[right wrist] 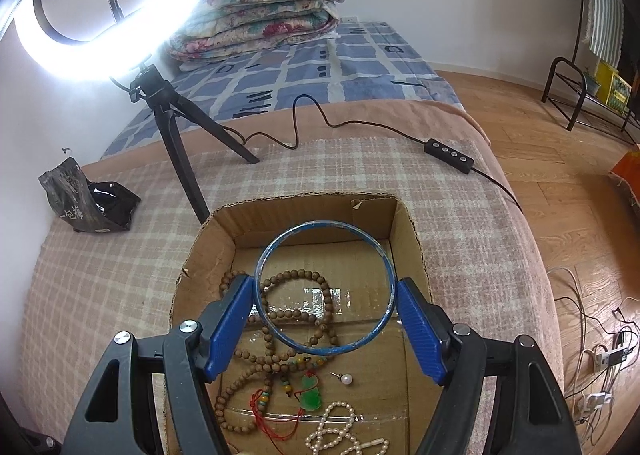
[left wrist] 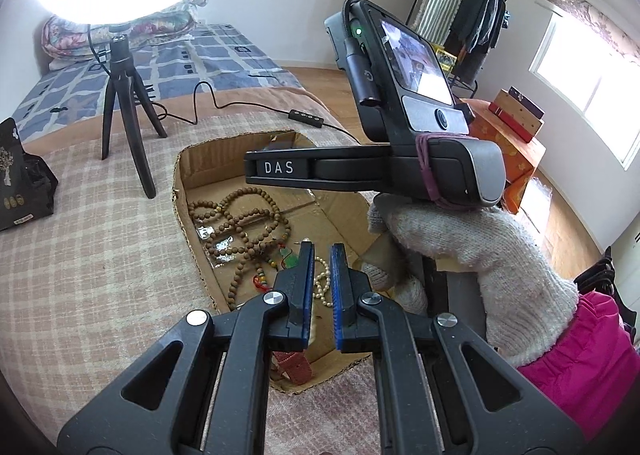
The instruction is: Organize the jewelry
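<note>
A shallow cardboard box (right wrist: 412,231) lies on the checked blanket and holds jewelry. My right gripper (right wrist: 325,295) is shut on a blue bangle (right wrist: 325,351), gripping it across its width and holding it level above the box. Under it lie a wooden bead necklace (right wrist: 244,355), a green pendant (right wrist: 311,391), a pearl earring (right wrist: 346,379) and a pearl string (right wrist: 334,431). My left gripper (left wrist: 321,255) hovers over the box (left wrist: 182,183) with a narrow gap between its jaws and nothing in it. Beads (left wrist: 240,223) and pearls (left wrist: 322,287) show beyond it.
A ring light on a black tripod (right wrist: 180,159) stands left of the box, its cable and remote (right wrist: 449,155) running behind. A black bag (right wrist: 86,203) sits at the left. The right gripper's body and gloved hand (left wrist: 460,239) fill the right of the left wrist view. A reddish strap (left wrist: 294,367) lies in the box.
</note>
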`<action>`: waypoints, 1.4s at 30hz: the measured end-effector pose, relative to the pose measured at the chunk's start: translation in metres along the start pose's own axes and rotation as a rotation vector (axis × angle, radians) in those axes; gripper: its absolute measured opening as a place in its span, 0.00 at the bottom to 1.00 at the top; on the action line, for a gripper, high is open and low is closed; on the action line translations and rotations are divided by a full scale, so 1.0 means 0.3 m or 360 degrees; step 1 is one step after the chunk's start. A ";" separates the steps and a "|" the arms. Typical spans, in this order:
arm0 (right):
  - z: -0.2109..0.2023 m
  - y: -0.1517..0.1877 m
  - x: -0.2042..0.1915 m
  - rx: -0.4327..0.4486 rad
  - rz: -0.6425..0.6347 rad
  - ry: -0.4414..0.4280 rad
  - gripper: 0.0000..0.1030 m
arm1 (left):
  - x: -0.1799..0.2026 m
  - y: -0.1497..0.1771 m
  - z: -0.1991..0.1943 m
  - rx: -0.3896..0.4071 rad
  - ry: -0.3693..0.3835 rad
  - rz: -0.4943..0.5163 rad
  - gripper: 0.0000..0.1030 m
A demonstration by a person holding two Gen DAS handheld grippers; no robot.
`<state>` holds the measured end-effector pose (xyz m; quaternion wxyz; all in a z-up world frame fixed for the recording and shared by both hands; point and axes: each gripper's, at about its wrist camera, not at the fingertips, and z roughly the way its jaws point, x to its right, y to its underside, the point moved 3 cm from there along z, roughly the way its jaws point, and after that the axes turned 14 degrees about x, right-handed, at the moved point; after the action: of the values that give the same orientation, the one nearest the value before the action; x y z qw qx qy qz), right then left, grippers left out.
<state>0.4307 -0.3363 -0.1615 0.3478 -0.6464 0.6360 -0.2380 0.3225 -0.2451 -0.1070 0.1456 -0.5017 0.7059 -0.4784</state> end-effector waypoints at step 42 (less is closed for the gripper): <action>-0.523 0.049 -0.138 0.0209 -0.0080 0.0091 0.78 | -0.049 -0.001 -0.465 0.0167 -0.0180 0.0114 0.36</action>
<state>0.3001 -0.3176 -0.0657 0.3652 -0.6309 0.6123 -0.3062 0.2336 -0.1589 -0.0411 0.2283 -0.4940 0.6881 -0.4800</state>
